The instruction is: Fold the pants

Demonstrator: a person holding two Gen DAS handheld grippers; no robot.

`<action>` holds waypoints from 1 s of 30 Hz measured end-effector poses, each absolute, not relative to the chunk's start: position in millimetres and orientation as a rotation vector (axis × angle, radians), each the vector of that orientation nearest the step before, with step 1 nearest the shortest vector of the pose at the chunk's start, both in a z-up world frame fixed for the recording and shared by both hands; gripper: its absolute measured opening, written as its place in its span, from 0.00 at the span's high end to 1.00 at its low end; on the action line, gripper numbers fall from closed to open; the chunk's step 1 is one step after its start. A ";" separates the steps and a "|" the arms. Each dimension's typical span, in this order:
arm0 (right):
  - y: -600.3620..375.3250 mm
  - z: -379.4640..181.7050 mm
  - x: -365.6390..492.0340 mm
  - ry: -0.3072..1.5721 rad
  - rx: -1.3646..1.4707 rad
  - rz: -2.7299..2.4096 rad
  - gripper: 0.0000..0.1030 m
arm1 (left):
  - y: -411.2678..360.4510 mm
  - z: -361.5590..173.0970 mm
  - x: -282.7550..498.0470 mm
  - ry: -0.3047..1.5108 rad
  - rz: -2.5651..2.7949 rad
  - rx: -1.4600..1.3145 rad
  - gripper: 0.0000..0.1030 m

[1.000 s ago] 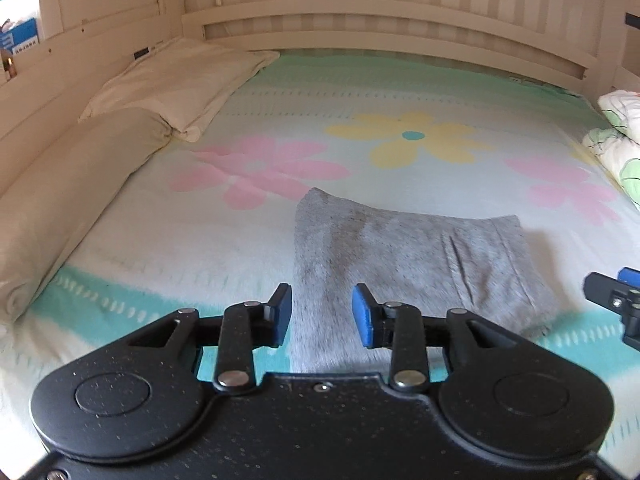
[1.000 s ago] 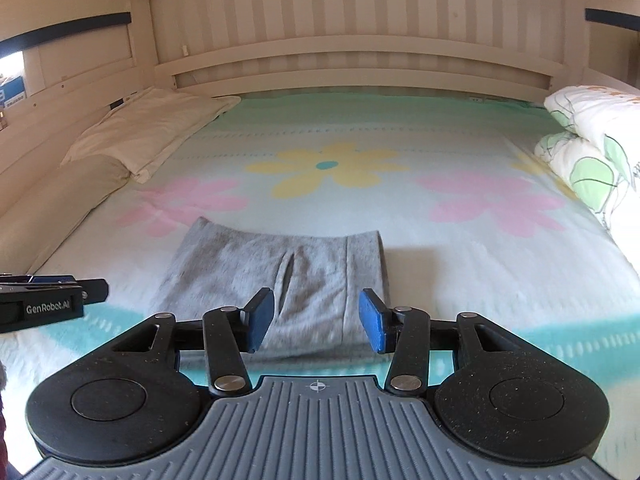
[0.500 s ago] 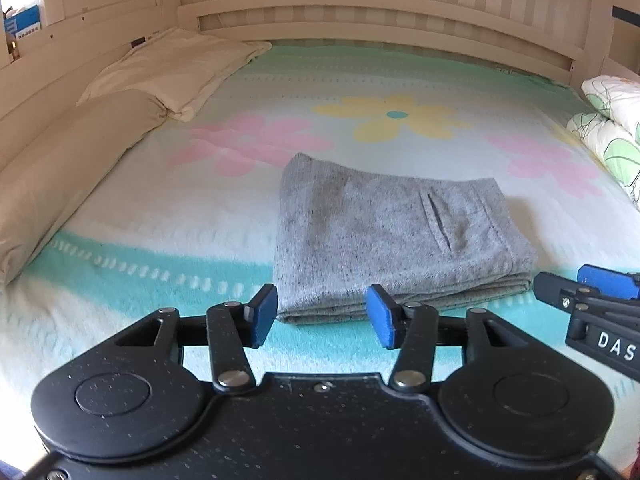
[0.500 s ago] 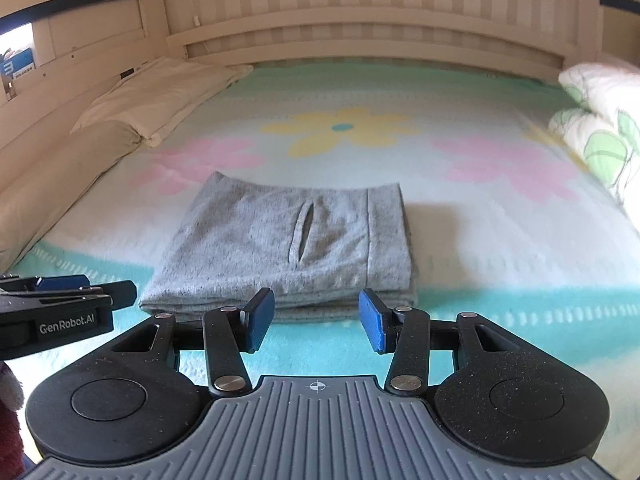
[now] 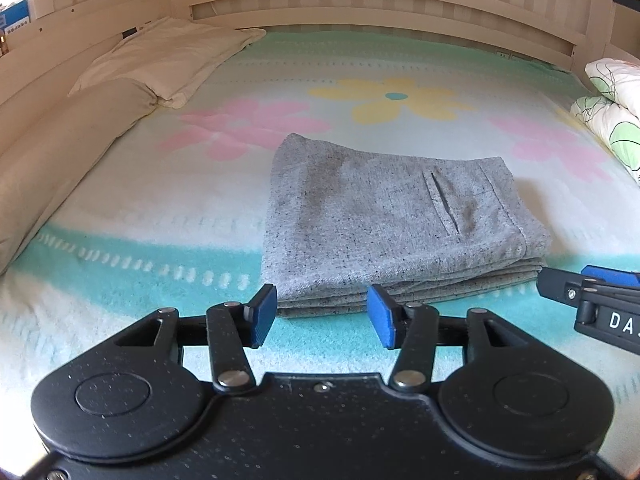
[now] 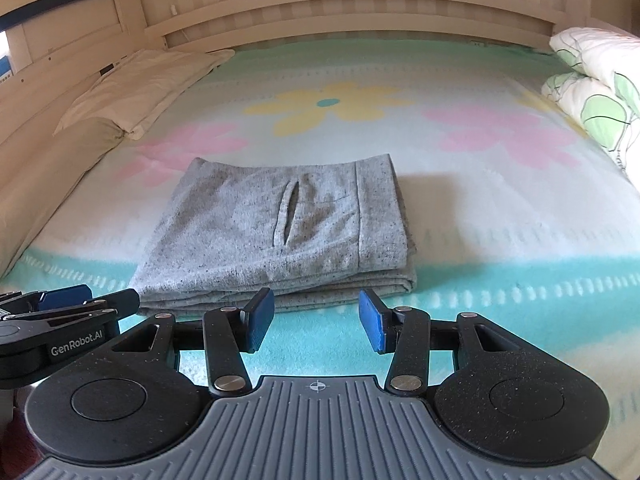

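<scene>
The grey pants (image 5: 384, 216) lie folded in a flat stack of several layers on the flowered bed sheet (image 5: 200, 208), pocket slit facing up. They also show in the right wrist view (image 6: 288, 232). My left gripper (image 5: 322, 316) is open and empty, just short of the stack's near edge. My right gripper (image 6: 316, 318) is open and empty, also just short of the near edge. Each gripper shows at the side of the other's view: the right gripper (image 5: 592, 300), the left gripper (image 6: 60, 312).
Two beige pillows (image 5: 168, 56) lie along the left side of the bed. A rolled flowered quilt (image 6: 596, 84) lies at the right edge. A wooden headboard (image 5: 360, 0) and side rails close the bed at the back and left.
Both grippers have drawn back toward the bed's near edge and risen, away from the pants. The whole folded stack now shows in front of them. Both stay open.
</scene>
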State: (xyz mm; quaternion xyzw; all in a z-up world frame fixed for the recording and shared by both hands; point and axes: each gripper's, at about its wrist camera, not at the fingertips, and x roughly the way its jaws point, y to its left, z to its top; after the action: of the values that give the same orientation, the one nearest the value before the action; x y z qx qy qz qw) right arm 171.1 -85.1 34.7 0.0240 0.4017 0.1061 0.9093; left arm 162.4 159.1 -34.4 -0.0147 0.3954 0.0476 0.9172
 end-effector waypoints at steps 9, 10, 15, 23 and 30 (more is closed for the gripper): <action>-86.4 33.5 171.8 0.836 0.050 0.214 0.56 | 158.2 -38.8 167.2 0.835 0.112 -0.049 0.44; -86.3 33.4 172.1 0.837 0.048 0.214 0.56 | 158.3 -38.7 167.0 0.833 0.114 -0.050 0.44; -86.0 31.9 172.3 0.842 0.038 0.216 0.56 | 159.4 -38.0 167.1 0.830 0.112 -0.049 0.44; -85.3 30.0 172.9 0.844 0.031 0.211 0.56 | 159.7 -36.9 165.3 0.827 0.111 -0.038 0.44; -85.5 29.2 173.6 0.845 0.031 0.210 0.56 | 159.7 -36.4 165.0 0.828 0.113 -0.038 0.44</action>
State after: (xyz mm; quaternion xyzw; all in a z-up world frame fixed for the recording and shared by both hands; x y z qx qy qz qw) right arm 173.6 -85.5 29.2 0.0150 0.4094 0.1015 0.9066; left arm 165.0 159.7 -36.4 -0.0185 0.4019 0.0551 0.9138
